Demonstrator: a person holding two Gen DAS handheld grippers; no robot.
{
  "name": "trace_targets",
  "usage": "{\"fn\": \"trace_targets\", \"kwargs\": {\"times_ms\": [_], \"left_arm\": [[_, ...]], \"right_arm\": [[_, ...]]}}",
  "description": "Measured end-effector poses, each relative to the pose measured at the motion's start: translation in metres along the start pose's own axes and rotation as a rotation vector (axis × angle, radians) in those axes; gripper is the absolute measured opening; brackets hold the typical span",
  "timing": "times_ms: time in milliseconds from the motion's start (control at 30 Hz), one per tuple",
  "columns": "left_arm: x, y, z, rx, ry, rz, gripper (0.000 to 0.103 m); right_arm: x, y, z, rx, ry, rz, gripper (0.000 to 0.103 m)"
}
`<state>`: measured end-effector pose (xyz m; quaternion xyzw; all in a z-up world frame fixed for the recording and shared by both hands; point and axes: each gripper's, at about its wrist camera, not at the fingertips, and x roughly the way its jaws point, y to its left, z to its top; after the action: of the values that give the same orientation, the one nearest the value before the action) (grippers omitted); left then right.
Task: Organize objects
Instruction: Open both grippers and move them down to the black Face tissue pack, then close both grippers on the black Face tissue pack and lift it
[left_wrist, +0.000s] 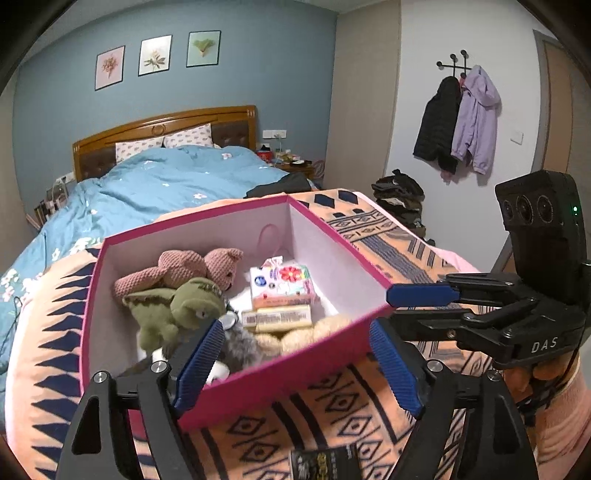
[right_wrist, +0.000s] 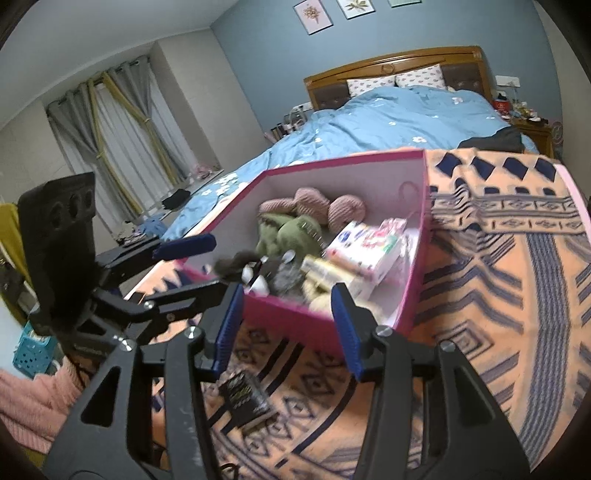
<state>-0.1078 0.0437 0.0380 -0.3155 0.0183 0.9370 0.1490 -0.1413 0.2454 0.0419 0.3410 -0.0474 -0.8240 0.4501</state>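
Black packet (right_wrist: 246, 402) lies on the orange patterned blanket (right_wrist: 498, 280), nearest both cameras. Left gripper (left_wrist: 295, 365) and right gripper (right_wrist: 286, 328) gape wide, holding nothing, each at the pink box (left_wrist: 236, 384). Inside: pink bear (left_wrist: 177, 271), green plush (left_wrist: 177, 314), 2 packets (left_wrist: 280, 286), grey fur (left_wrist: 240, 343).

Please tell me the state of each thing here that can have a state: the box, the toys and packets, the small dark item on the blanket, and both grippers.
pink box: open, no lid, partly filled.
pink knitted toy: inside box, lying down.
green plush toy: inside box, lying down.
flowered packet: inside box, stacked on another packet.
black packet: outside box, flat on the blanket.
left gripper: open, empty.
right gripper: open, empty.
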Motion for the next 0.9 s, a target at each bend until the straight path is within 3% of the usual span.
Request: {"fn": "trace_targets", "kwargs": {"times_ms": [233, 467, 567, 833, 900], "left_arm": [[-0.008, 0.004, -0.04, -0.005, 0.058, -0.019, 0.084], [0.008, 0.006, -0.08, -0.04, 0.173, -0.061, 0.08], [0.013, 0.006, -0.092, -0.06, 0.206, -0.075, 0.074], [0.028, 0.006, -0.114, -0.115, 0.296, -0.153, 0.044], [0.031, 0.005, -0.117, -0.122, 0.309, -0.17, 0.041]], "right_arm": [[0.011, 0.006, -0.046, 0.022, 0.092, 0.026, 0.051], [0.033, 0.009, -0.083, 0.065, 0.195, 0.071, 0.051], [0.041, 0.01, -0.093, 0.074, 0.225, 0.088, 0.051], [0.054, 0.009, -0.108, 0.112, 0.261, 0.115, 0.051], [0.055, 0.007, -0.109, 0.122, 0.258, 0.117, 0.051]]}}
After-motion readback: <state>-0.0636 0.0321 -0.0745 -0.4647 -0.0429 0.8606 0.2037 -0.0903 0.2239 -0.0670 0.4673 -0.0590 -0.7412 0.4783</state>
